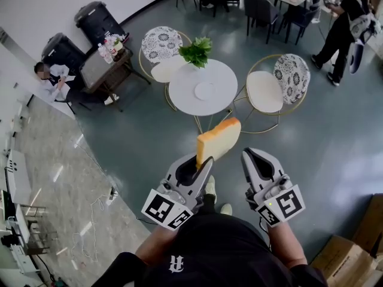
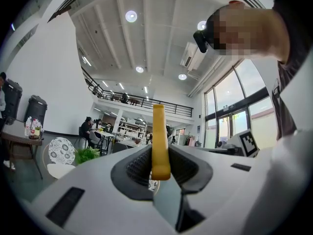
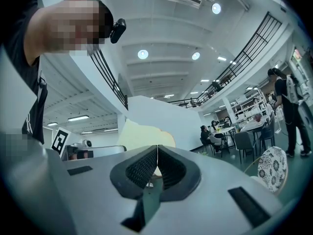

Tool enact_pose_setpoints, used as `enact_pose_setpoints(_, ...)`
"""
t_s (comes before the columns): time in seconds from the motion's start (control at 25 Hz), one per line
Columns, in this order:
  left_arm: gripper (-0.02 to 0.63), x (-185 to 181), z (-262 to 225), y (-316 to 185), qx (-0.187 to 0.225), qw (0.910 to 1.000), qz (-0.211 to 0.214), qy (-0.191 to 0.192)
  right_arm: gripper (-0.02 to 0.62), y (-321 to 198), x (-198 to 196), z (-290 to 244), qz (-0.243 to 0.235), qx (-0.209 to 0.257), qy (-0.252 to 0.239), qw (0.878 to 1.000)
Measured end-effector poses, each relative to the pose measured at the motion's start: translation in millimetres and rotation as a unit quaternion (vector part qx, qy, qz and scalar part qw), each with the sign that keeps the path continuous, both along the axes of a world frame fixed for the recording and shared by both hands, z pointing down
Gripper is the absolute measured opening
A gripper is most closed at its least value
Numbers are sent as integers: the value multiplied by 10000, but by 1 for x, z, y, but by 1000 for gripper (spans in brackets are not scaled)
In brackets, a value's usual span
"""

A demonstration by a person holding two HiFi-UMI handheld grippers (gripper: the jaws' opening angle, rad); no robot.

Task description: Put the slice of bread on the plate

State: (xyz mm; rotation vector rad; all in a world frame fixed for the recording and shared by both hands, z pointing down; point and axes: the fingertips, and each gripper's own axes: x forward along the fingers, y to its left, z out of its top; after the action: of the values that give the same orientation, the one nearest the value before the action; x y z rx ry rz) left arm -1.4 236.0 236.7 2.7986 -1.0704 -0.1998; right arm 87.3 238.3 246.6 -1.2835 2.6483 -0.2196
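We are holding bread point(image 1: 218, 141) upright in left gripper point(image 1: 199, 162), jaws clamping its bottom edge, slice sticking up above them. Right gripper point(image 1: 255, 159) jaws closed together, gripping nothing. Plate point(image 1: 204, 91) lying on round table point(image 1: 179, 97) ahead, well apart from bread.

Doing it well, as we are judging it:
- approach plate low
- tip slice flat before release
- open jaws only once bread is resting on plate

Grip likely shallow, so no swinging. Steer clear of plant point(image 1: 195, 51) at table's far edge.

Left hand-held gripper point(image 1: 202, 162) clamped, right hand-held gripper point(image 1: 251, 157) closed empty, both level.
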Motion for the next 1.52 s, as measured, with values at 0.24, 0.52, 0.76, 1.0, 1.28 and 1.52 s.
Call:
enact_pose_setpoints(0.24,92,-12,4,-58,-18,10000,65,24,6,-55,-13,-2,83,16,72,9999)
enact_pose_setpoints(0.52,92,-37,11,-138,-138,9997,181,-3,6,-130,-38,-7,223,10,101,9997)
enact_pose_setpoints(0.76,92,-51,26,-191,-284,9991,298,-89,6,-180,-57,-4,295,-17,64,9995)
enact_pose_setpoints(1.0,92,-47,44,-234,-532,9978,374,-133,6,-221,-55,5,356,-186,60,9992)
enact_pose_setpoints(1.28,92,-36,70,-291,-839,9960,250,-198,6,-281,-47,22,134,-344,-10,9993)
enact_pose_setpoints(1.52,92,-23,88,-351,-1012,9946,24,-226,5,-352,-34,33,-198,-432,-28,9989)
